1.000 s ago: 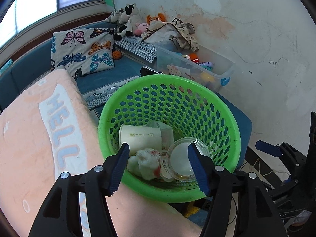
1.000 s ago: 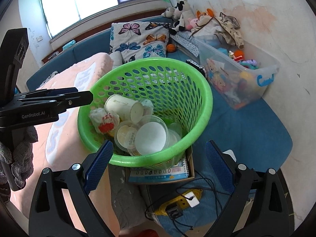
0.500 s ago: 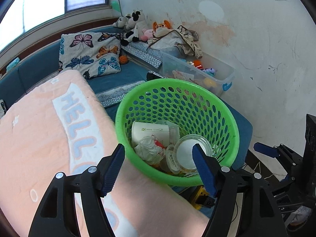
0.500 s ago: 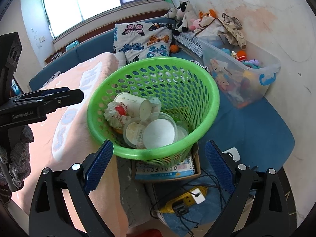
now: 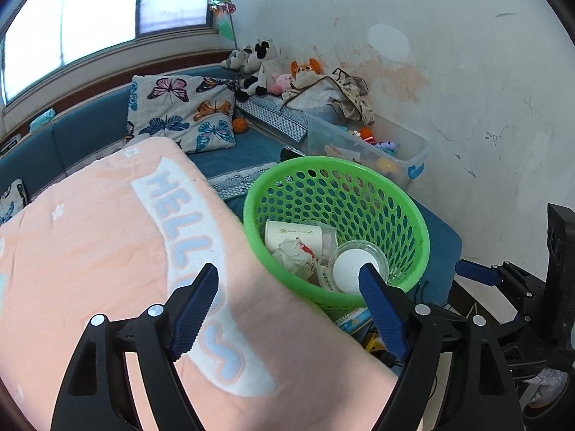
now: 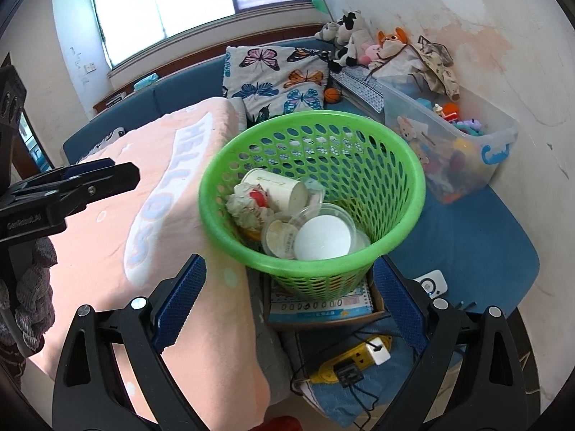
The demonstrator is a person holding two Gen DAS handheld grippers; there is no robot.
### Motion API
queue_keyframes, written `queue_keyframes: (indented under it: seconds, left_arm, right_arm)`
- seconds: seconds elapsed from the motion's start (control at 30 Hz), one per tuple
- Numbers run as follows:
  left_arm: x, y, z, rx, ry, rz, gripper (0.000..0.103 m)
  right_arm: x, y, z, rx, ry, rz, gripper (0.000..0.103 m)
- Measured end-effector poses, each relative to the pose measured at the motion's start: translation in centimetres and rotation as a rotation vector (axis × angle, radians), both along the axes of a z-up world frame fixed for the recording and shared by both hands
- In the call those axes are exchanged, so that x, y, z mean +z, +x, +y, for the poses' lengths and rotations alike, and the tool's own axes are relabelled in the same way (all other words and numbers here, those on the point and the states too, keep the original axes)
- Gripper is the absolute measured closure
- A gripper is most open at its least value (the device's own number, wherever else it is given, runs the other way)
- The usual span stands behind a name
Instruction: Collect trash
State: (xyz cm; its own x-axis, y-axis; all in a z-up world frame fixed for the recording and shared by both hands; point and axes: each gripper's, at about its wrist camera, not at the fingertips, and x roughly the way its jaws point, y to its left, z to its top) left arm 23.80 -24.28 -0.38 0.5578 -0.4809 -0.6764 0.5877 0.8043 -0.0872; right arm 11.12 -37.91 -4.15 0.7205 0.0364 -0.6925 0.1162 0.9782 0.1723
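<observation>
A green perforated basket (image 5: 413, 215) (image 6: 413, 183) stands beside the bed's corner. It holds a paper cup (image 5: 293, 231) (image 6: 276, 186), a crumpled white-and-red wrapper (image 5: 294, 251) (image 6: 248, 203) and clear round plastic lids (image 5: 354, 267) (image 6: 321, 237). My left gripper (image 5: 287, 283) is open and empty, over the bed's edge near the basket. My right gripper (image 6: 289, 280) is open and empty, just in front of the basket. The left gripper also shows at the left of the right wrist view (image 6: 72, 183).
A peach blanket (image 5: 90, 233) (image 6: 107, 237) covers the bed. A butterfly pillow (image 5: 183, 115), plush toys (image 5: 258, 72) and a clear toy bin (image 6: 449, 143) lie on the blue sofa. A notebook (image 6: 320, 305) sits under the basket; a yellow power strip (image 6: 355, 359) with cables lies on the floor.
Both grippers have pulled back from the basket, so it looks smaller and farther. The left gripper has shifted left over the blanket. The trash inside has not moved.
</observation>
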Motion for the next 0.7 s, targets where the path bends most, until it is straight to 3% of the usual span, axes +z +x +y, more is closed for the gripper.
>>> queue_keyframes:
  seconds: [0.27,0.7]
  left_arm:
    - [1.1,-2.7,2.9,0.022,-0.011,-0.059,0.014]
    - [2.0,-6.3,7.3,0.078,0.001,-0.125,0.009]
  right_arm:
    - [0.6,-0.8,1.6,0.012,-0.012,-0.013,0.010]
    - [1.8,-2.3,4.8,0.047,-0.020,-0.039,0.009]
